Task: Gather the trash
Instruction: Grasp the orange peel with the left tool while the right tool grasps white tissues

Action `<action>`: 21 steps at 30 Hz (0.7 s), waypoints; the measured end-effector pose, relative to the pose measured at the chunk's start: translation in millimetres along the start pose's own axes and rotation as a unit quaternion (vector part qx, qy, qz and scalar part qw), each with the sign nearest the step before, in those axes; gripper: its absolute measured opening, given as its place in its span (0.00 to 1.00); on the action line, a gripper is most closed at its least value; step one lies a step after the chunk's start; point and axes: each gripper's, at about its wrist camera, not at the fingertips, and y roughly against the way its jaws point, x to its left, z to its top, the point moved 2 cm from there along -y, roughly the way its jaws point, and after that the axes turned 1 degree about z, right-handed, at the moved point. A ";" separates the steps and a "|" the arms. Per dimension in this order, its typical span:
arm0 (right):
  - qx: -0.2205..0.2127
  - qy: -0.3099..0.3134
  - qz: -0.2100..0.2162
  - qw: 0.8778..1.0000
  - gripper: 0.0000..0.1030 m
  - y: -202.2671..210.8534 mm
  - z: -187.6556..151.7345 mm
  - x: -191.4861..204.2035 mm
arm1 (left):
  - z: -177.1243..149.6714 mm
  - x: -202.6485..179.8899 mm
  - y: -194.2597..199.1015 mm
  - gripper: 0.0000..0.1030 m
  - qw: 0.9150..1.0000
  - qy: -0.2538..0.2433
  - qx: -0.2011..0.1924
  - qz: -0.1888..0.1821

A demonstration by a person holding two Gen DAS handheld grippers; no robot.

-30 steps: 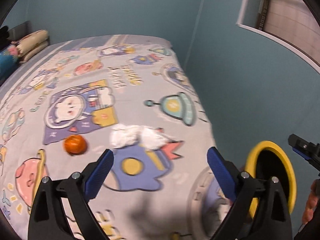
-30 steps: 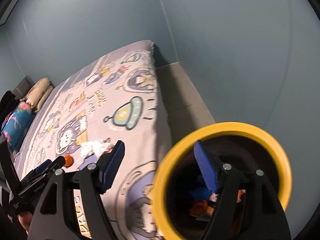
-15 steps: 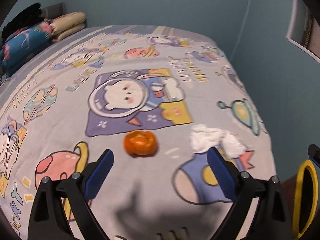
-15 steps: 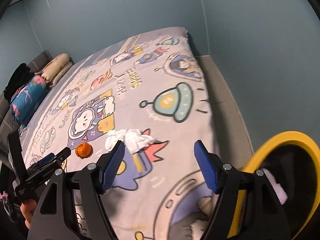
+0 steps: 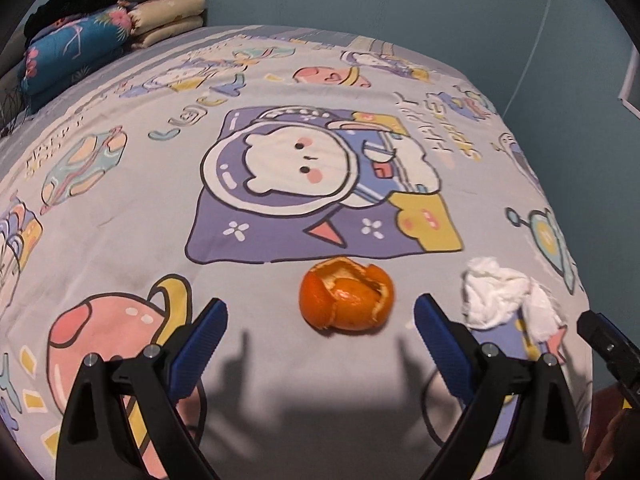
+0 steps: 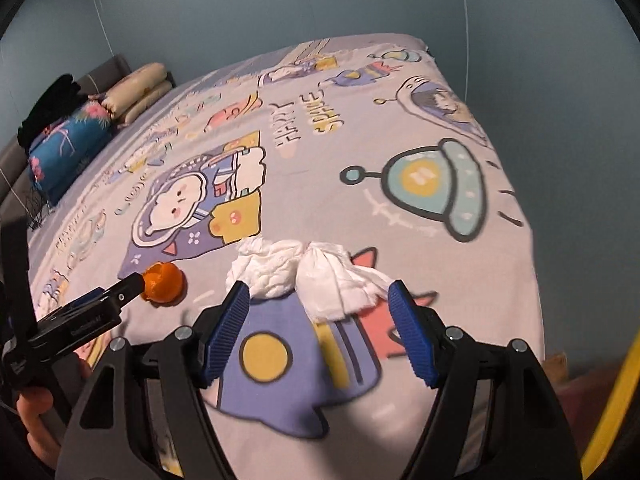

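Observation:
An orange peel (image 5: 347, 295) lies on the cartoon-print bedsheet, just beyond my left gripper (image 5: 320, 316), which is open with the peel centred ahead of its blue pads and apart from them. To the peel's right lies crumpled white tissue (image 5: 508, 298). In the right wrist view the tissue (image 6: 308, 272) sits just past my right gripper (image 6: 316, 300), open and empty, with the pads on either side of it but not touching. The orange peel (image 6: 165, 282) shows at left there, behind a finger of the left gripper (image 6: 124, 292).
A yellow bin rim (image 6: 616, 408) shows at the lower right edge, off the bed's side. Folded bedding and pillows (image 5: 100, 36) are stacked at the far left of the bed. A blue wall stands behind, and a hand (image 6: 36, 416) holds the left gripper.
Both grippers swung left from the yellow bin and came down toward the bed. The peel is now centred ahead of the left gripper, the tissue ahead of the right. Both stay open.

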 end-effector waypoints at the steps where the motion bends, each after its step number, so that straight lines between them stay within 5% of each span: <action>1: 0.001 0.000 0.000 1.000 0.66 -6.8 1.6 0.9 | 0.2 1.6 -4.2 0.88 1.000 0.005 0.004 -0.002; 16: 0.025 0.017 -0.028 0.999 0.67 -71.2 6.9 15.0 | 3.4 -4.2 -35.5 0.88 1.000 0.000 0.005 -0.021; 21: 0.025 0.025 -0.044 0.998 0.67 -82.3 7.2 15.7 | 0.1 -14.8 -39.6 0.76 0.999 -0.024 0.000 -0.033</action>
